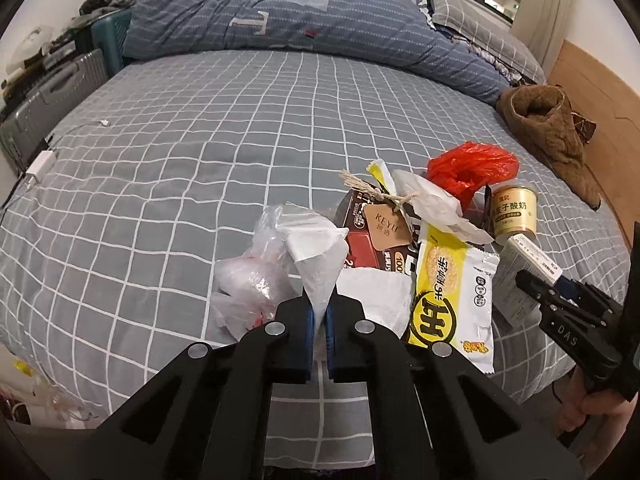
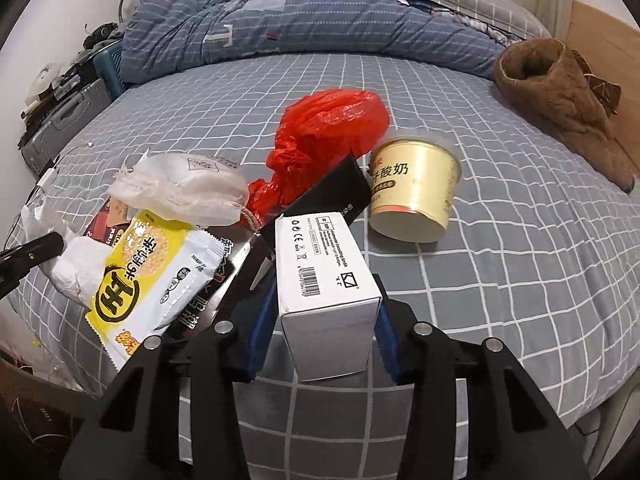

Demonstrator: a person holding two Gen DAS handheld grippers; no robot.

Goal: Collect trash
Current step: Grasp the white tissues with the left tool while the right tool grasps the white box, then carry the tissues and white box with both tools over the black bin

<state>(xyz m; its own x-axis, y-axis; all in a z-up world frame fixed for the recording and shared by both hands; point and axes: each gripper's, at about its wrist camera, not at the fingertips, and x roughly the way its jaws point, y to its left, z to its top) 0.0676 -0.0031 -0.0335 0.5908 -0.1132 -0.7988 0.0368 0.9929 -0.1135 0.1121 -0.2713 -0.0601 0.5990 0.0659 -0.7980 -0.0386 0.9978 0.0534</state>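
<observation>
A pile of trash lies on the grey checked bed (image 1: 200, 152). My left gripper (image 1: 319, 320) is shut on a white crumpled paper (image 1: 316, 252) at the pile's near left. My right gripper (image 2: 320, 336) is shut on a white cardboard box (image 2: 324, 276); it also shows in the left wrist view (image 1: 520, 276). Around them lie a yellow snack wrapper (image 1: 452, 292) (image 2: 148, 272), a red plastic bag (image 1: 468, 172) (image 2: 320, 140), a gold yoghurt cup (image 1: 514, 216) (image 2: 416, 196), a dark red box with a tag (image 1: 372, 236) and clear plastic bags (image 1: 248, 280).
A folded blue quilt (image 1: 300, 20) and pillows lie at the head of the bed. A brown fleece garment (image 1: 548, 128) (image 2: 568, 92) lies at the right edge. Suitcases (image 1: 52, 92) stand left of the bed. A white charger with its cable (image 1: 38, 164) lies on the left.
</observation>
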